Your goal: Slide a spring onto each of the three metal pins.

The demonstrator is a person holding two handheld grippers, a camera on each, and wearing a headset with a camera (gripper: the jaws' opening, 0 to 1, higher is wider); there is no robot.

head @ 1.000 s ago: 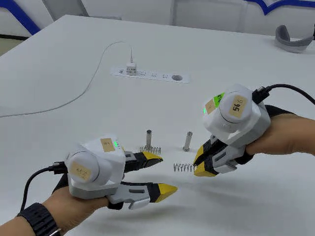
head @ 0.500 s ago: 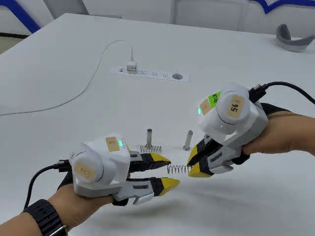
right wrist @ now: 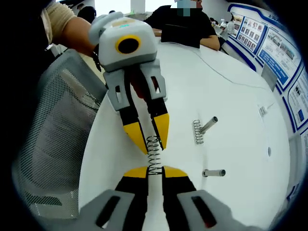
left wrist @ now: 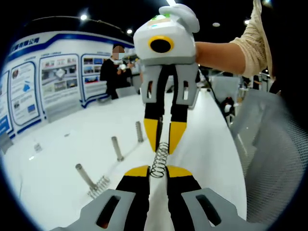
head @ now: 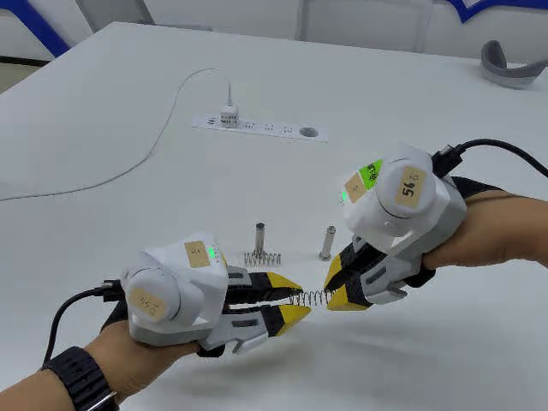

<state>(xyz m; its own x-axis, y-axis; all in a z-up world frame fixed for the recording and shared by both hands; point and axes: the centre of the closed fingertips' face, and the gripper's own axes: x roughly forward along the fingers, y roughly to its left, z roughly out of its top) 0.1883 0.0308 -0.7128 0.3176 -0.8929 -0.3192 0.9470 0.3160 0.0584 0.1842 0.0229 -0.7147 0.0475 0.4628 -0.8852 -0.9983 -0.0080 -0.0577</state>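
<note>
White counter (head: 128, 94) carries everything we see. Above its near part the right gripper (head: 337, 288) and the left gripper (head: 297, 299), each held in a hand, point tip to tip. Far across the counter a power strip (head: 261, 129) lies flat, with a cable (head: 163, 128) plugged in and trailing left. Just beyond the grippers two metal pins stand upright: the left pin (head: 259, 237) and the right pin (head: 328, 242). In the left gripper view we make out a third pin (left wrist: 139, 131) in line with them, farther right. Between the grippers a spring (head: 313, 297) hangs level, clear of the counter. The right gripper's fingers pinch its right end and the left gripper's fingers are pressed onto its left end. A second spring (head: 262, 259) lies on its side beside the left pin's foot, touching it.
</note>
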